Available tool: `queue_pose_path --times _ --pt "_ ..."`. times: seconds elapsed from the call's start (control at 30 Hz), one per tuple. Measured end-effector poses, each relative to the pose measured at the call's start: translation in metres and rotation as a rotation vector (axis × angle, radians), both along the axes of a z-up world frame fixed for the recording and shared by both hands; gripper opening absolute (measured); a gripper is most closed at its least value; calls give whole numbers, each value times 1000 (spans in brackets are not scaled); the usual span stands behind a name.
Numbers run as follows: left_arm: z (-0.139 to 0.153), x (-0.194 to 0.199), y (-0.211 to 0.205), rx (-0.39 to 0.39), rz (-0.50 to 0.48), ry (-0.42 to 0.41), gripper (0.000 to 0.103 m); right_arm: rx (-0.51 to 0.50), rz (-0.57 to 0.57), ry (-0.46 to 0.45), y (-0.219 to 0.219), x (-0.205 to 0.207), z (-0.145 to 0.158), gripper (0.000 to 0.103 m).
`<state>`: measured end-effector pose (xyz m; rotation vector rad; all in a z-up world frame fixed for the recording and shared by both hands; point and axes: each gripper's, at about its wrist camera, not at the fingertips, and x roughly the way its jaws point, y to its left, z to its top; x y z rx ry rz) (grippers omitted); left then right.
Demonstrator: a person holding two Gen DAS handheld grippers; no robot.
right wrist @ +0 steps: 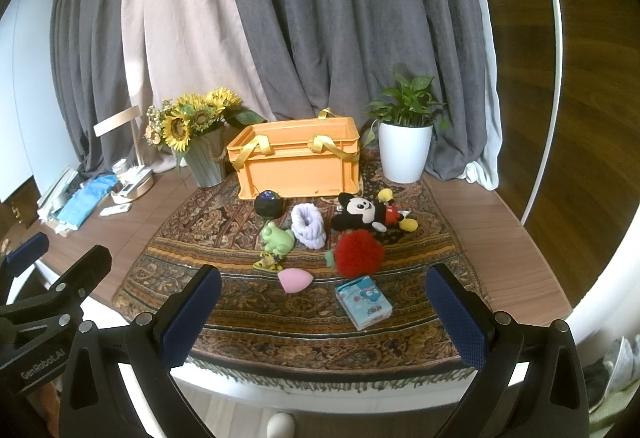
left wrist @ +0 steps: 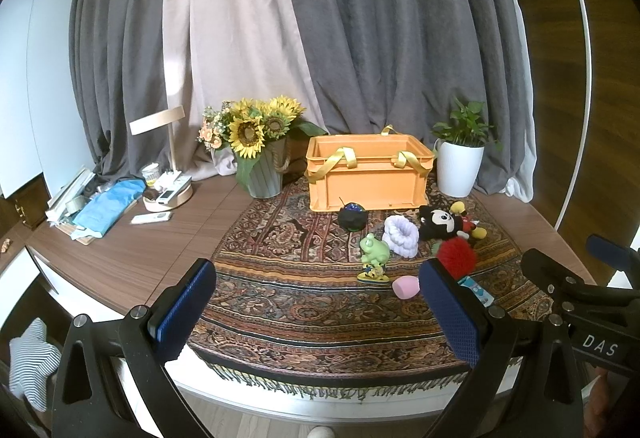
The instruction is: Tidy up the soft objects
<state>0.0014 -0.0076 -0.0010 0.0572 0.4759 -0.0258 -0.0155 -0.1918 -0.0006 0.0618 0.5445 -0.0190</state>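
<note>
An orange crate [left wrist: 366, 174] [right wrist: 298, 162] with yellow straps stands at the back of a patterned rug [left wrist: 304, 302] [right wrist: 304, 326]. In front of it lie a Mickey Mouse plush [left wrist: 448, 224] [right wrist: 368, 214], a lavender scrunchie [left wrist: 401, 234] [right wrist: 308, 224], a red pom-pom [left wrist: 458, 256] [right wrist: 358, 252], a green frog [left wrist: 374, 248] [right wrist: 276, 236], a pink sponge [left wrist: 405, 286] [right wrist: 295, 279], a dark ball [left wrist: 352, 216] [right wrist: 269, 204] and a blue tissue pack [right wrist: 363, 302]. My left gripper [left wrist: 316, 308] and right gripper [right wrist: 324, 312] are open and empty, near the table's front edge.
A sunflower vase [left wrist: 262, 154] [right wrist: 200, 142] stands left of the crate, a white potted plant [left wrist: 460, 158] [right wrist: 404, 142] right of it. A lamp, remotes and blue cloth [left wrist: 110, 206] clutter the table's left. Grey curtains hang behind.
</note>
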Motion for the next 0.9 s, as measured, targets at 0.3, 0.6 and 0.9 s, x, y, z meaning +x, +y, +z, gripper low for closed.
queue_pose_path --times 0.3,0.6,0.9 --pt "-1 -1 -1 2 -8 2 103 0 -1 1 2 1 0 102" --pt "-12 10 -18 33 -77 28 103 4 -20 28 -5 10 -14 102" --pt "-33 51 -32 90 -213 76 103 13 -59 91 -10 35 -35 102"
